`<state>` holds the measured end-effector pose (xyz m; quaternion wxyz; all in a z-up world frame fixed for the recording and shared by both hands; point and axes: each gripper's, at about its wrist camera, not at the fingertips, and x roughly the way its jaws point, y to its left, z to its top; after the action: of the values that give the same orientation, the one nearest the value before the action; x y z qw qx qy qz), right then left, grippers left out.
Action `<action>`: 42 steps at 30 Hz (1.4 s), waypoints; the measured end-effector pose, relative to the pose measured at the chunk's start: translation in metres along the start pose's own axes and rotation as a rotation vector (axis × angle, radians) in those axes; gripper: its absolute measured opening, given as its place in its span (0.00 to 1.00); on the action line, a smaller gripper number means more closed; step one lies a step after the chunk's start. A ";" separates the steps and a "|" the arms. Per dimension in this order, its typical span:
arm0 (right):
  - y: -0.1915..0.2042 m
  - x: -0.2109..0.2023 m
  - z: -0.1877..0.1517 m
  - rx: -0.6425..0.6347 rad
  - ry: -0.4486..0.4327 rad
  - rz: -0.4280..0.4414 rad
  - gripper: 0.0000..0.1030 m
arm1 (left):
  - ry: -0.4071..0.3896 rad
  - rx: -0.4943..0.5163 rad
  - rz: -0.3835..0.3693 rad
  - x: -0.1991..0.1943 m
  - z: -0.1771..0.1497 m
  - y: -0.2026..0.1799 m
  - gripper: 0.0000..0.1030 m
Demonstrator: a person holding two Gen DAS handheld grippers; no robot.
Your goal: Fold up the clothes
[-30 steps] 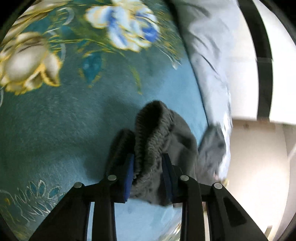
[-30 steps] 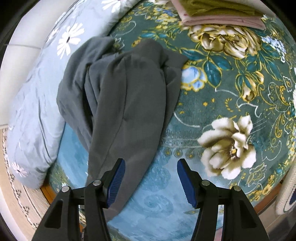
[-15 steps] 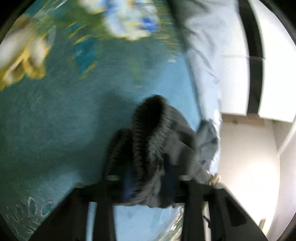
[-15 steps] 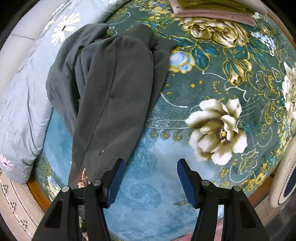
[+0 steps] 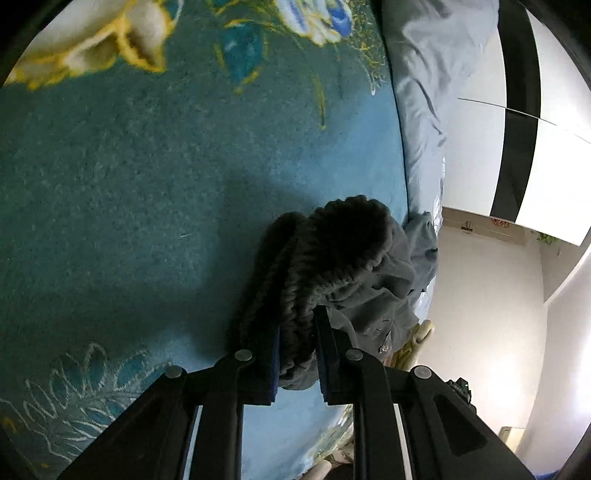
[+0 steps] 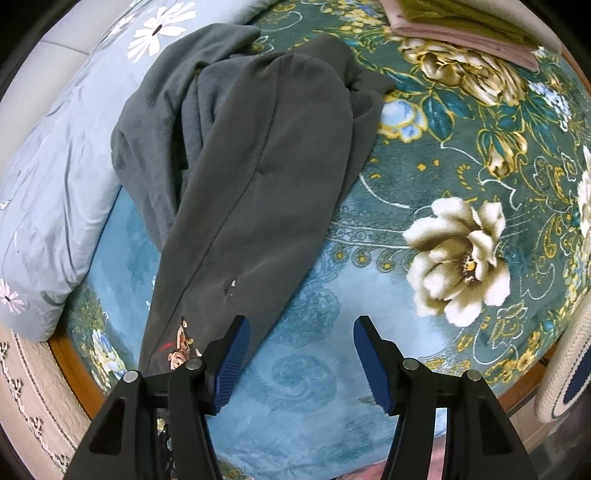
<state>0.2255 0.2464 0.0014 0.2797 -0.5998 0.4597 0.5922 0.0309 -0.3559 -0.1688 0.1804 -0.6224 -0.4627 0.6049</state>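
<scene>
Bed covered by a teal floral blanket with large cream and gold blossoms. Directly on it lay crumpled dark grey trousers, one leg running toward the near edge, the top bunched against a pale blue daisy-print duvet along the left side. A folded stack of pink and olive cloth sat at the far right edge.

Counting in progress: one dark grey fleece garment is lying ahead of the right gripper. One teal floral plush blanket is lying beneath. One pale blue daisy-print quilt is sitting left. Two folded cloths, olive over pink, are sitting far ahead.
</scene>
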 end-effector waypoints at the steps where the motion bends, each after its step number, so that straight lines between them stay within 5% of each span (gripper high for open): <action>1: 0.000 0.001 0.000 0.001 0.001 0.001 0.60 | -0.006 0.003 0.010 0.000 0.000 -0.003 0.18; 5: -0.002 0.005 -0.001 0.017 0.005 0.012 0.60 | -0.067 -0.043 0.021 -0.006 -0.009 -0.011 0.22; 10: -0.008 0.009 -0.001 0.037 -0.001 0.044 0.60 | -0.244 -0.221 -0.064 -0.025 -0.047 0.000 0.52; 16: -0.024 0.019 0.000 0.082 -0.002 0.076 0.60 | -0.330 -0.380 -0.090 -0.011 -0.087 0.028 0.65; 22: -0.035 0.027 0.004 0.099 -0.008 0.102 0.60 | -0.371 -0.470 -0.098 0.029 -0.087 0.025 0.66; 27: -0.040 0.033 0.010 0.105 -0.011 0.141 0.60 | -0.398 -0.486 -0.018 0.036 -0.086 0.012 0.64; 33: -0.047 0.038 0.024 0.108 0.000 0.171 0.60 | -0.419 -0.469 0.095 0.035 -0.086 -0.009 0.36; 38: -0.054 0.035 0.036 0.103 -0.005 0.206 0.60 | -0.483 -0.437 0.100 -0.004 -0.085 -0.027 0.31; 42: -0.058 0.033 0.046 0.103 -0.029 0.286 0.61 | -0.527 -0.417 0.204 -0.053 -0.062 -0.020 0.32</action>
<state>0.2522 0.3040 -0.0490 0.2293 -0.5046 0.5661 0.6102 0.0891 -0.3670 -0.1095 -0.1374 -0.5114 -0.5425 0.6521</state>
